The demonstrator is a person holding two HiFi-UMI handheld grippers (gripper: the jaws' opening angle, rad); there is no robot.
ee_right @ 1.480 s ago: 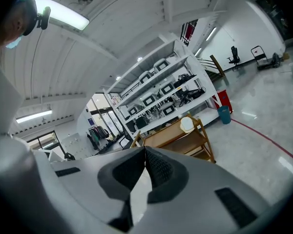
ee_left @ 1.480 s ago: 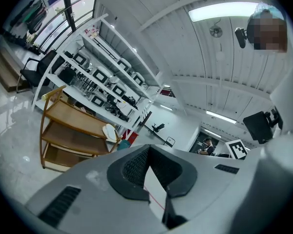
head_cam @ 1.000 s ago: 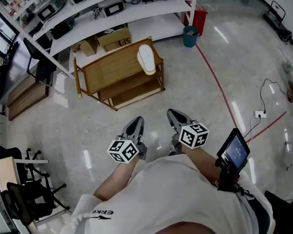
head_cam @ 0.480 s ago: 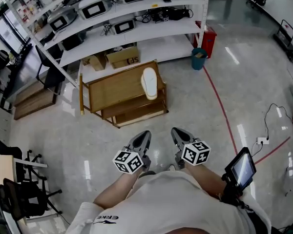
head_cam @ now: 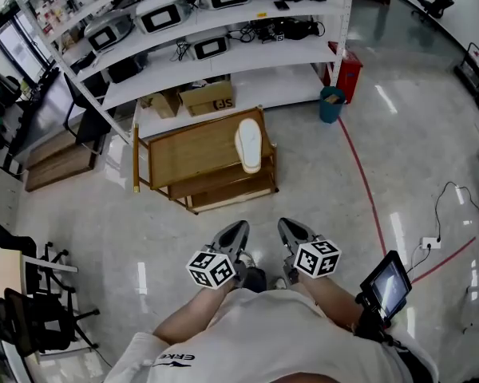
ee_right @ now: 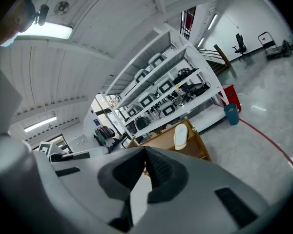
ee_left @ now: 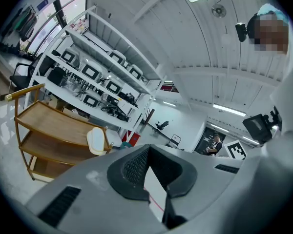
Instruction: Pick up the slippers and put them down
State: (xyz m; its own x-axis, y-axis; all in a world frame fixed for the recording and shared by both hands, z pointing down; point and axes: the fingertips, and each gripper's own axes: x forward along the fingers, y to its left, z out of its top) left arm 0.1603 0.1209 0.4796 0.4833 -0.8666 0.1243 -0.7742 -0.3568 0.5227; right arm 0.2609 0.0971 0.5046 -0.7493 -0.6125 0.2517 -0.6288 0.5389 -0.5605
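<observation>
L tongs: grey two-jaw left gripper (head_cam: 239, 228) clenched, tips together, nothing btw jaws; held low in front of torso.
R tongs: grey two-jaw right gripper (head_cam: 283, 224) also clenched, empty; just beside L one, not touching.
Slipper: one white slipper (head_cam: 248, 144) lying flat on rack's top tier, at its right end; well apart from both grippers.
Rack: low three-tier brown wooden rack (head_cam: 188, 154) on glossy pale floor (head_cam: 104, 230), near white metal shelving (head_cam: 223, 58).
Bkgd: brown cardboard boxes (head_cam: 206, 98) on lowest shelf; teal round bin (head_cam: 331, 104) by shelving's right post; red floor line (head_cam: 366, 188).
</observation>
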